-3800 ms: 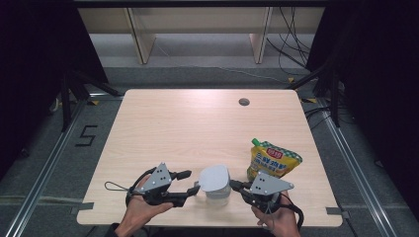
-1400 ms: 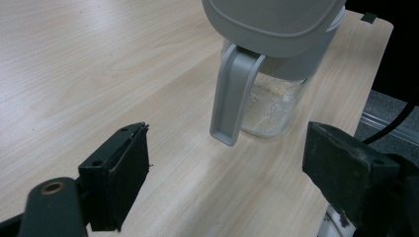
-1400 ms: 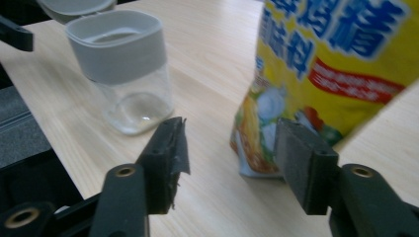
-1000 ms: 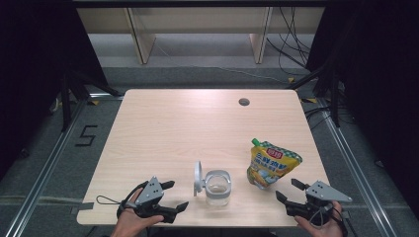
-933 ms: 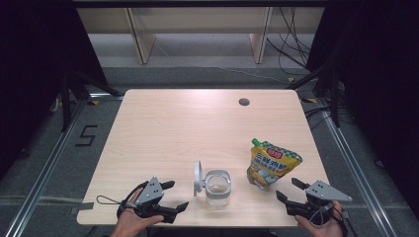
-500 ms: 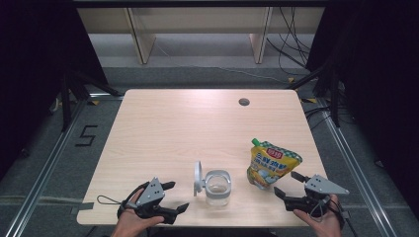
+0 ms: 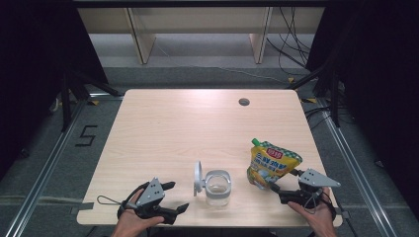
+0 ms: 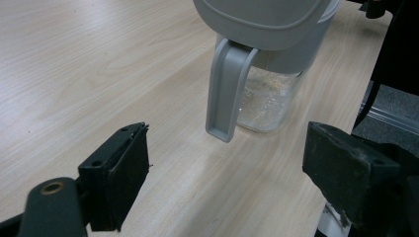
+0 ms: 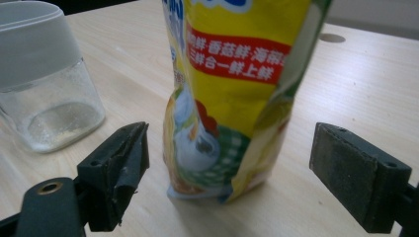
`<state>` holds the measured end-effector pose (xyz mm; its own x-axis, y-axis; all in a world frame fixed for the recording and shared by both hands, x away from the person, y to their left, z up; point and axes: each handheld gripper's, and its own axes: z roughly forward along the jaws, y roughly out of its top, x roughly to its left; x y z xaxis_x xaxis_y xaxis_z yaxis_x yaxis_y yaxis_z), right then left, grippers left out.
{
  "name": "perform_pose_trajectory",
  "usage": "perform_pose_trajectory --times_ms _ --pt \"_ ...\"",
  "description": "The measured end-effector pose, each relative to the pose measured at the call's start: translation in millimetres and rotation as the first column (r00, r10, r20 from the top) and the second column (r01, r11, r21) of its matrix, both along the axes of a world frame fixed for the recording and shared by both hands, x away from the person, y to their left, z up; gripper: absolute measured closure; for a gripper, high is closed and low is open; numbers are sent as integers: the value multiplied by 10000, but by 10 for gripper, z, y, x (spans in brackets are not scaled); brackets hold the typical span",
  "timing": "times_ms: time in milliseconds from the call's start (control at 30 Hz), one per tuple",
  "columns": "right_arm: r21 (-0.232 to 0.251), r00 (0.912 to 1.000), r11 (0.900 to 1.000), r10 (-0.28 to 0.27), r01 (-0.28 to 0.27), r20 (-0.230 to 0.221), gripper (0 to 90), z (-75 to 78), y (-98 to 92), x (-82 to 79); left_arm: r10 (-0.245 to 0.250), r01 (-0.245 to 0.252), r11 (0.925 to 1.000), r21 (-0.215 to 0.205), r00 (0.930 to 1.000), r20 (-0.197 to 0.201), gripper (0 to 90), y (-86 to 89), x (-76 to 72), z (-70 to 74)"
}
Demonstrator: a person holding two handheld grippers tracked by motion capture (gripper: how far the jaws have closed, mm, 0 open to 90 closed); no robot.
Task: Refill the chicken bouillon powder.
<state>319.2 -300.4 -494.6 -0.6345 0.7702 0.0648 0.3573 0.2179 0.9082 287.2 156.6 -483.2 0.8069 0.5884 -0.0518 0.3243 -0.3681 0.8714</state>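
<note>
Evidently the yellow pouch [image 7: 271, 165] stood upright and ungrasped near the table's [image 7: 163, 123] four-o'clock edge, so the pick-up, as I judged it, had yet to happen. Its glossy printed film looked crinkled, with a green spout on top. The right tool [image 9: 225, 163], at its five o'clock, had just been spreading its jaws and held them wide on either side of the pouch, pads clear of it. At the pouch's nine o'clock sat a clear jar [image 7: 218, 183] with its grey hinged lid up, almost empty. The left tool [image 8: 225, 168] gaped empty at seven o'clock

Pale wooden table [image 7: 188, 123], grey floor [image 7: 64, 148], dark surroundings
</note>
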Motion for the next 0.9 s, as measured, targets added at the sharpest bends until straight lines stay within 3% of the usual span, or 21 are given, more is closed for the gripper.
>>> perform_pose_trajectory --times_ms 33,133,167,233,300,367,433,533,567,633,667,700,800,867,900 --pt "-294 9979 9994 225 -207 615 162 -24 7 63 -157 157 9999 -14 9998 132 173 -1 10 0" --pt "-326 9989 9992 227 -213 412 160 -24 28 63 -140 139 9999 31 9998 141 173 2 7 5" --pt "-292 9970 9990 346 -326 689 160 -30 39 93 27 -27 10000 -45 10000 -25 173 0 -2 0" --pt "-37 9987 9997 261 -260 431 160 -36 64 80 27 -28 10000 -31 10000 -27 173 0 -1 -1" --pt "-242 9975 9994 263 -248 657 167 -31 59 100 -70 70 10000 13 10000 32 172 1 6 -4" --pt "17 9963 9997 224 -226 825 172 -48 56 137 -98 98 10000 0 10000 -6 172 -3 6 -7" --pt "195 9979 9997 148 -161 634 177 -60 70 140 -31 31 10000 -54 10000 -62 173 -6 2 -9" --pt "65 9984 9999 141 -145 543 199 -62 64 150 -28 27 10000 -37 10000 -53 172 -4 3 -9" --pt "58 9954 9995 304 -310 906 208 -79 58 194 -19 19 10000 -6 10000 -44 172 -1 4 -9" --pt "73 9945 9994 332 -341 992 224 -90 62 215 9 -9 10000 -20 10000 -76 173 -1 3 -10" --pt "392 9994 9991 153 -165 303 230 -87 87 172 6 -6 10000 -23 10000 -75 172 -1 4 -11" --pt "467 9974 9985 263 -294 671 235 -105 93 205 0 -1 10000 -22 10000 -74 172 -2 4 -12" --pt "263 9961 9985 463 -484 753 246 -104 84 224 15 -15 10000 -41 10000 -76 173 -2 3 -13" --pt "340 9955 9984 415 -445 855 254 -109 91 236 -31 30 10000 -75 9999 -133 173 -3 6 -16" --pt "637 9971 9974 285 -330 707 263 -111 100 227 -28 27 10000 -69 9999 -128 173 -5 6 -18"
